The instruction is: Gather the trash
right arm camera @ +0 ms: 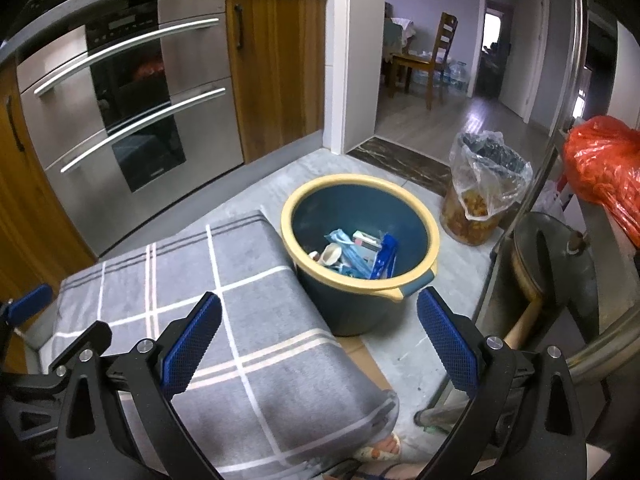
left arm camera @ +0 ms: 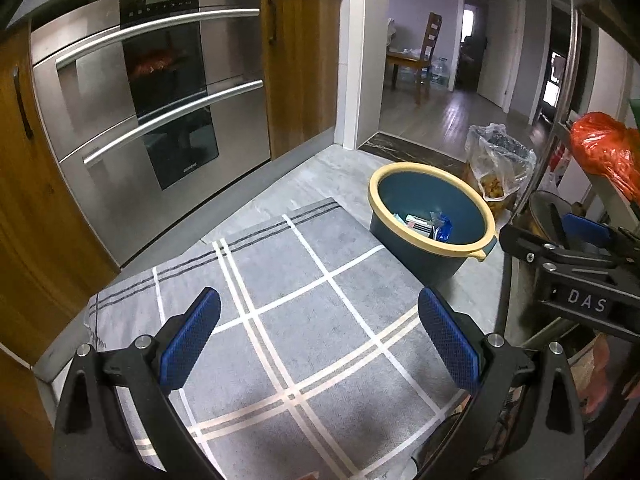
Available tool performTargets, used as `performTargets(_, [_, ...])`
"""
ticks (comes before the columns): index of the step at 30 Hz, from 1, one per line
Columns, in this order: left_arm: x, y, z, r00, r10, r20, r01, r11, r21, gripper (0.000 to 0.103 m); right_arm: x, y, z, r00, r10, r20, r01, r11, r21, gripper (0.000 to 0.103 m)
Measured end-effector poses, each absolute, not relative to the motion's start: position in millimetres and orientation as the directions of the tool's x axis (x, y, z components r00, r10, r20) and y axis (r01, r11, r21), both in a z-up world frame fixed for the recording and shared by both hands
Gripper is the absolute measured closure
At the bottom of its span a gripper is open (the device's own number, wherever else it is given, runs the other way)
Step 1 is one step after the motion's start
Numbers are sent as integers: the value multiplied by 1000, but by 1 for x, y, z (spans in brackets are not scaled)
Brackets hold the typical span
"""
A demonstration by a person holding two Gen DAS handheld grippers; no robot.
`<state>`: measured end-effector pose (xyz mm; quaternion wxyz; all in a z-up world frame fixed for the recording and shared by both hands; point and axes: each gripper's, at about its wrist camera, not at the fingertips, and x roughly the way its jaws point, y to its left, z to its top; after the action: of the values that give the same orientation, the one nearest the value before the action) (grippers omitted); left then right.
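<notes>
On the kitchen floor a grey checked cloth (left arm camera: 304, 320) covers a low raised surface, with a steel oven (left arm camera: 160, 112) and wooden cabinets (right arm camera: 276, 64) behind it and a doorway opening onto a dining room with a wooden chair (right arm camera: 436, 56). Just beside the cloth's far corner stands a blue bucket (right arm camera: 360, 304) with a yellow rim, and the trash (right arm camera: 356, 254), wrappers and scraps of blue and white, lies inside it. Near the bucket is a bin lined with a clear bag (right arm camera: 484, 172), and an orange bag (right arm camera: 604, 168) sits on a rack to the right.

The right wrist view looks straight down into the bucket and also catches a sandalled foot (right arm camera: 380, 450) at the cloth's near edge; the left wrist view sees only a sliver of the contents.

The left gripper (left arm camera: 318, 340) hovers over the cloth, the right gripper (right arm camera: 318, 340) over the cloth's edge and the bucket. Both stand wide apart with nothing between their blue pads (left arm camera: 188, 344).
</notes>
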<state>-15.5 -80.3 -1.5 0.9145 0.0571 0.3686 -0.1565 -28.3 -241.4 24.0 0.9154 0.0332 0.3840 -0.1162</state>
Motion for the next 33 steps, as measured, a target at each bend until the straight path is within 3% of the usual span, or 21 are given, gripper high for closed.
performTargets(33, [-14, -85, -11, 660, -238, -713, 335, 942, -5, 5, -27, -243, 26, 678, -191, -710, 241, 970, -31, 6])
